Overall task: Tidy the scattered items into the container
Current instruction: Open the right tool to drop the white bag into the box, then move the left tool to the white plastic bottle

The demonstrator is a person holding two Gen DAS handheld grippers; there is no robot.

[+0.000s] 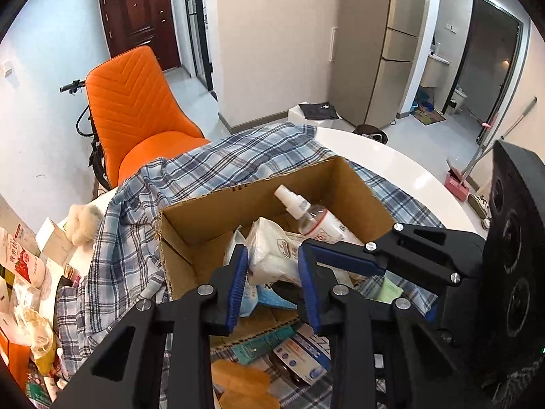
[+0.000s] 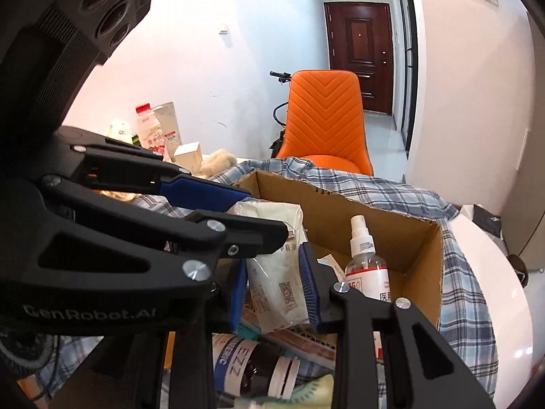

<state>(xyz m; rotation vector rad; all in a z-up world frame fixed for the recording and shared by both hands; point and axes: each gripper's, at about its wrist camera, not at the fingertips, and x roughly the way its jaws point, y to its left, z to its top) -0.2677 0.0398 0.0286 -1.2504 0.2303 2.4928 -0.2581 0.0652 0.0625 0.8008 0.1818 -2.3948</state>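
A brown cardboard box (image 1: 204, 225) stands open on a plaid cloth; it also shows in the right wrist view (image 2: 419, 248). Inside lies a clear spray bottle (image 1: 306, 214), upright in the right wrist view (image 2: 366, 262). A white plastic packet (image 1: 272, 255) sits at the box's near wall. My left gripper (image 1: 272, 286) holds its blue pads either side of this packet. My right gripper (image 2: 276, 289) has its pads against the same packet (image 2: 279, 272). The left gripper's fingers (image 2: 204, 192) cross the right wrist view above it. Loose items lie below: a dark bottle (image 2: 259, 371) and flat packs (image 1: 299, 351).
The plaid cloth (image 1: 136, 221) covers part of a white round table (image 1: 391, 156). An orange chair (image 1: 136, 109) stands behind it. Cartons, a drink bottle (image 2: 150, 129) and clutter (image 1: 30, 289) crowd the table's left side. A fluffy toy (image 1: 81, 221) lies near them.
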